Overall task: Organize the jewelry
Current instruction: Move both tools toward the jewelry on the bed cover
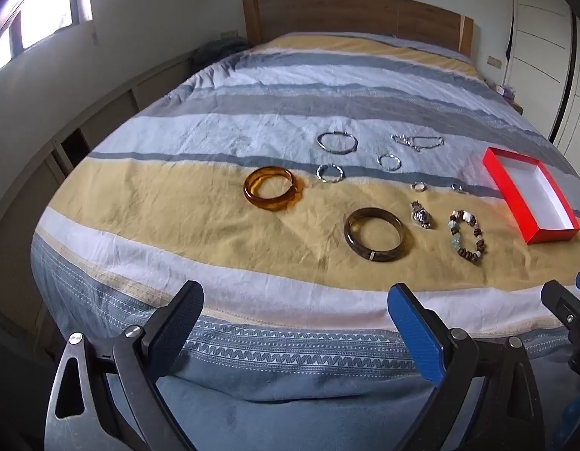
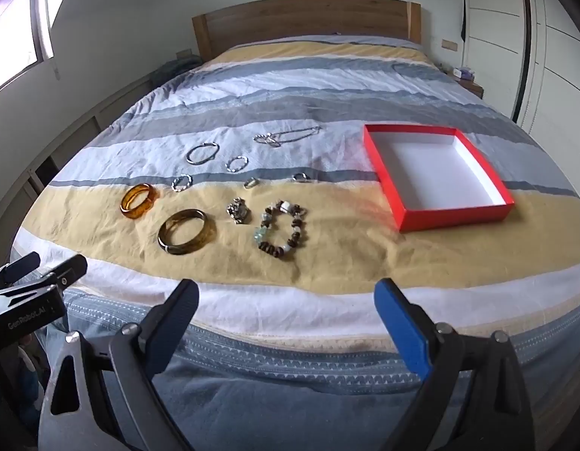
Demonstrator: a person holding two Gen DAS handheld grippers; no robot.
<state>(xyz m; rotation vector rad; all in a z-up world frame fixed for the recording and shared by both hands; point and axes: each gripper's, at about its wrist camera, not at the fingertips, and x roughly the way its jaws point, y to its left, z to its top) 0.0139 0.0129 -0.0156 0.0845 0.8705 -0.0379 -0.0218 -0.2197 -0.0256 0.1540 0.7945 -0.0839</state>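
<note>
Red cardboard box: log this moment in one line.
red cardboard box: empty | jewelry: all on striped bedspread | both jaws: open, holding nothing

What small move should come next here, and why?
Probably advance the right gripper, open and holding nothing, toward the beaded bracelet: it lies closest to the red box, which holds nothing yet.

Creased, matt striped cotton-like bedspread (image 2: 327, 263). Glossy translucent amber bangle (image 2: 138, 201), glassy or plastic. Polished dark brown bangle (image 2: 186, 231). Shiny thin silver metal hoop (image 2: 202, 153) and chain (image 2: 286, 136). Matt brown wooden-bead bracelet (image 2: 282, 235). Smooth red cardboard box (image 2: 455, 218), white paper lining. Satin wooden headboard (image 2: 308, 18).
</note>
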